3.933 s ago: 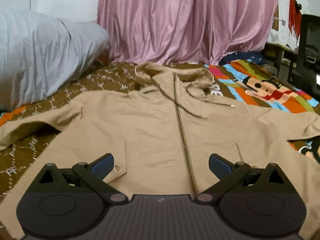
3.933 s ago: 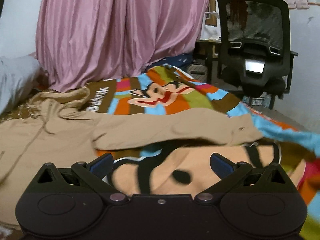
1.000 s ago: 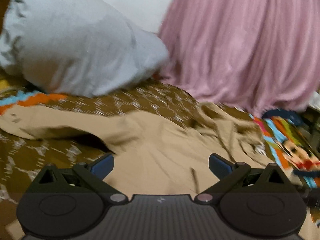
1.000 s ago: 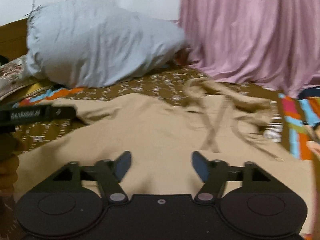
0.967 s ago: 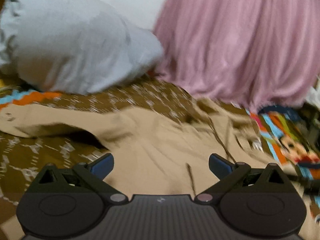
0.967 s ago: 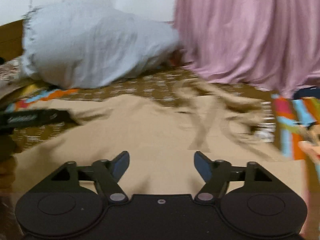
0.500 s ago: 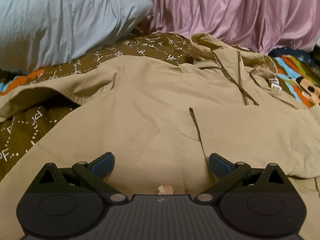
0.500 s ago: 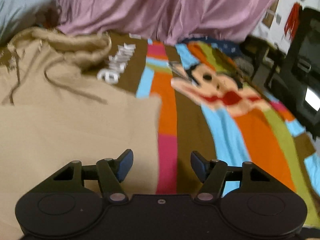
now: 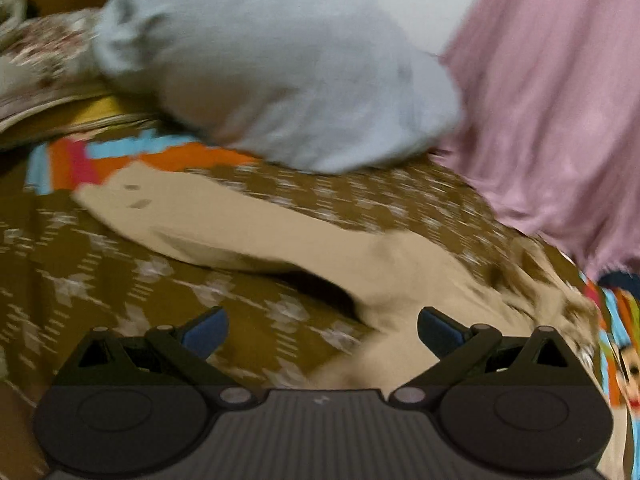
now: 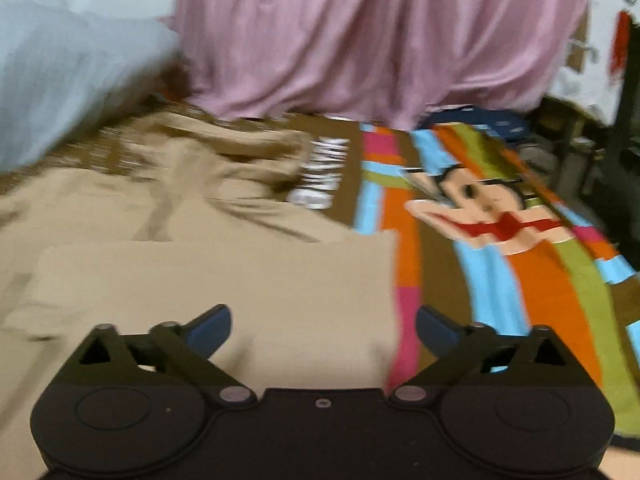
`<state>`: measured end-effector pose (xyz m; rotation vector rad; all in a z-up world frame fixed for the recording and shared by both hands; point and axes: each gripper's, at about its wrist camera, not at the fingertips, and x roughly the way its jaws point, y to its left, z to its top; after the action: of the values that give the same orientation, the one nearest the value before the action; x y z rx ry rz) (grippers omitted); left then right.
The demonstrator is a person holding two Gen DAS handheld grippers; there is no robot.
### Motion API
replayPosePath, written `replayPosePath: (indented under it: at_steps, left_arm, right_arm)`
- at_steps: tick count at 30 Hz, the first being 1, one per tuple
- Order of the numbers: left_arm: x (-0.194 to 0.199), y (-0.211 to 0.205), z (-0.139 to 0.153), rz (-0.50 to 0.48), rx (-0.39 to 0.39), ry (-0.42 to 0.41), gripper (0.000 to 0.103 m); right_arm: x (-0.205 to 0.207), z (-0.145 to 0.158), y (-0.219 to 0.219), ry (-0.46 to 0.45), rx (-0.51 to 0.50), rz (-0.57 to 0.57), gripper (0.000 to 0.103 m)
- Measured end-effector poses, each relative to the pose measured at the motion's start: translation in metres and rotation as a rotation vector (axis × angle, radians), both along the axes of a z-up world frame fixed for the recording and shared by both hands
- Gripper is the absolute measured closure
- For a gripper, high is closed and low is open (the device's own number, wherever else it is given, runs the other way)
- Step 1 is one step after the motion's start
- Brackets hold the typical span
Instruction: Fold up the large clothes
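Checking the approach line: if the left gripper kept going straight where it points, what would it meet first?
Probably the brown patterned bedspread, just ahead of the open left gripper; the tan jacket's outstretched sleeve lies a little beyond. Blur makes depth uncertain.

Illumination is moderate, warm and diffuse in both views, with no glare and no hard shadows; the only distinct shadow lies under the raised fold of the tan jacket (image 9: 280, 232) in the left wrist view. Motion blur smears the pillow (image 9: 280, 64), the pink curtain (image 10: 360, 40) and the patterned bedspread (image 10: 520, 240), while the gripper bodies at the bottom of each frame remain sharp. Fisheye distortion bends the scene toward the edges, and the corners are masked black.
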<state>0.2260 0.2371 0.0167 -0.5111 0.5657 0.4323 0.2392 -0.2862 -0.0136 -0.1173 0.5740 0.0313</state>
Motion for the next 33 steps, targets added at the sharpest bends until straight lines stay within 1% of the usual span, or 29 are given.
replayPosePath:
  at_steps: [1, 3, 5, 6, 8, 10, 12, 13, 14, 16, 19, 21, 22, 23, 24, 26, 28, 29, 30, 32, 33]
  left_arm:
    - [-0.004, 0.026, 0.001, 0.023, -0.02, 0.006, 0.001]
    - [-0.012, 0.066, -0.001, 0.047, -0.024, 0.009, 0.001]
    - [-0.016, 0.109, -0.01, 0.125, 0.004, 0.036, 0.001]
    - [-0.017, 0.134, -0.017, 0.175, 0.0, 0.053, 0.001]
    - [-0.017, 0.172, -0.031, 0.235, -0.039, 0.082, 0.001]
    - [-0.013, 0.208, -0.048, 0.298, -0.095, 0.127, 0.006]
    - [-0.01, 0.227, -0.06, 0.331, -0.105, 0.137, 0.008]
    - [-0.01, 0.232, -0.063, 0.337, -0.094, 0.13, 0.008]
    - [-0.007, 0.237, -0.065, 0.339, -0.077, 0.118, 0.009]
    - [0.0, 0.242, -0.066, 0.325, -0.059, 0.093, 0.013]
    - [0.012, 0.248, -0.067, 0.324, -0.056, 0.09, 0.028]
    - [0.018, 0.249, -0.068, 0.341, -0.072, 0.104, 0.058]
    - [0.023, 0.252, -0.068, 0.358, -0.07, 0.12, 0.065]
    - [0.025, 0.253, -0.067, 0.365, -0.064, 0.121, 0.079]
    - [0.025, 0.252, -0.064, 0.356, -0.053, 0.122, 0.086]
    - [0.03, 0.242, -0.05, 0.334, 0.039, 0.136, 0.09]
    - [0.034, 0.22, -0.027, 0.285, 0.181, 0.117, 0.092]
    - [0.035, 0.209, -0.015, 0.261, 0.235, 0.101, 0.094]
    - [0.036, 0.195, 0.002, 0.233, 0.284, 0.071, 0.096]
    - [0.037, 0.171, 0.031, 0.19, 0.361, 0.009, 0.096]
    - [0.037, 0.154, 0.052, 0.152, 0.404, -0.04, 0.096]
  right_arm:
    - [-0.013, 0.004, 0.004, 0.008, 0.021, 0.033, 0.001]
    - [-0.041, 0.01, 0.014, 0.028, 0.052, 0.098, 0.001]
    - [-0.068, 0.011, 0.026, 0.028, 0.06, 0.15, 0.001]
    - [-0.081, 0.009, 0.032, 0.027, 0.059, 0.163, 0.001]
    - [-0.106, 0.003, 0.046, 0.032, 0.066, 0.158, 0.001]
    - [-0.125, -0.006, 0.053, 0.033, 0.094, 0.136, 0.001]
    - [-0.142, -0.018, 0.059, 0.021, 0.118, 0.108, 0.001]
    - [-0.151, -0.026, 0.061, 0.009, 0.123, 0.103, 0.001]
    - [-0.156, -0.031, 0.063, -0.005, 0.116, 0.106, 0.001]
    - [-0.161, -0.041, 0.069, -0.019, 0.067, 0.099, 0.001]
    - [-0.157, -0.047, 0.072, -0.026, 0.035, 0.092, 0.001]
    - [-0.152, -0.048, 0.074, -0.034, 0.032, 0.088, 0.001]
    - [-0.15, -0.049, 0.073, -0.034, 0.033, 0.085, 0.001]
    - [-0.148, -0.051, 0.073, -0.031, 0.038, 0.081, 0.001]
    - [-0.146, -0.053, 0.073, -0.024, 0.048, 0.078, 0.001]
    - [-0.145, -0.057, 0.072, -0.011, 0.057, 0.079, 0.001]
    - [-0.147, -0.058, 0.074, -0.018, 0.048, 0.082, 0.001]
    - [-0.149, -0.057, 0.073, -0.029, 0.049, 0.088, 0.001]
    - [-0.151, -0.056, 0.073, -0.042, 0.051, 0.095, 0.001]
    - [-0.154, -0.054, 0.072, -0.053, 0.061, 0.103, 0.001]
    - [-0.155, -0.054, 0.071, -0.058, 0.069, 0.104, 0.001]
